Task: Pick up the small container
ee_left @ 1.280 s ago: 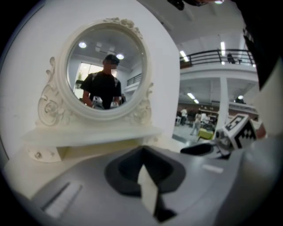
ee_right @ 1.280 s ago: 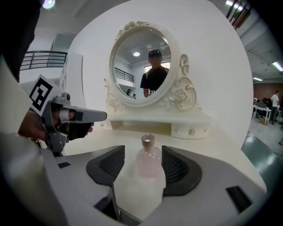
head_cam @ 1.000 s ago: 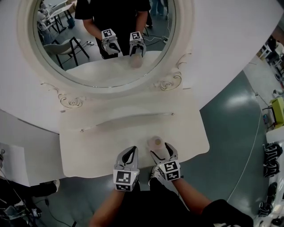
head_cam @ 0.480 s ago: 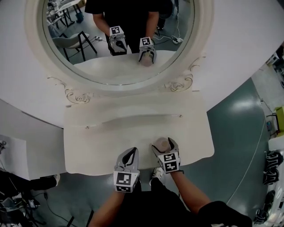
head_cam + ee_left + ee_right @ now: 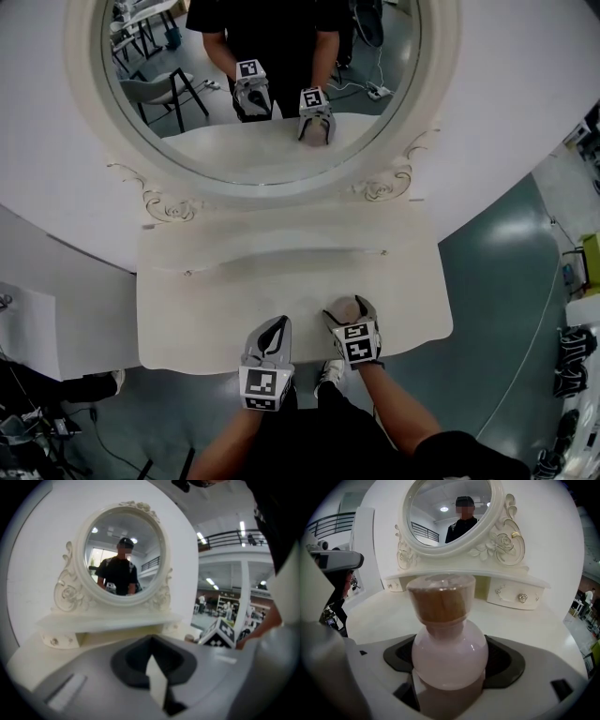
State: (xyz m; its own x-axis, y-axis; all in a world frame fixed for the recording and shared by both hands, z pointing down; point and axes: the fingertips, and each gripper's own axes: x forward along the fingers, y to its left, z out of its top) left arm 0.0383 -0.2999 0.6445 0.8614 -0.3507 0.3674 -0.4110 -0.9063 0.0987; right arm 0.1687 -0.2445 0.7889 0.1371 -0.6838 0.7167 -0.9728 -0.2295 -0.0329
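The small container (image 5: 449,654) is a round pale pink bottle with a brown cork stopper (image 5: 440,603). It stands upright near the front edge of the white dressing table (image 5: 206,319). My right gripper (image 5: 450,665) is open at full width, with the bottle's belly between its black pads. From the head view the container (image 5: 345,308) shows just inside the right gripper (image 5: 349,315). My left gripper (image 5: 269,330) rests at the front edge to the left, its jaws together and nothing in them; its own view shows the same left gripper (image 5: 151,641).
An oval mirror (image 5: 262,112) in an ornate white frame rises behind the table and reflects the person and both grippers. Small drawers (image 5: 518,596) sit under the mirror's shelf. Grey floor lies right of the table, and a white unit (image 5: 28,337) stands at the left.
My right gripper has moved forward so that the container, which stood just ahead of its tips, now stands between its jaws. The left gripper has stayed put.
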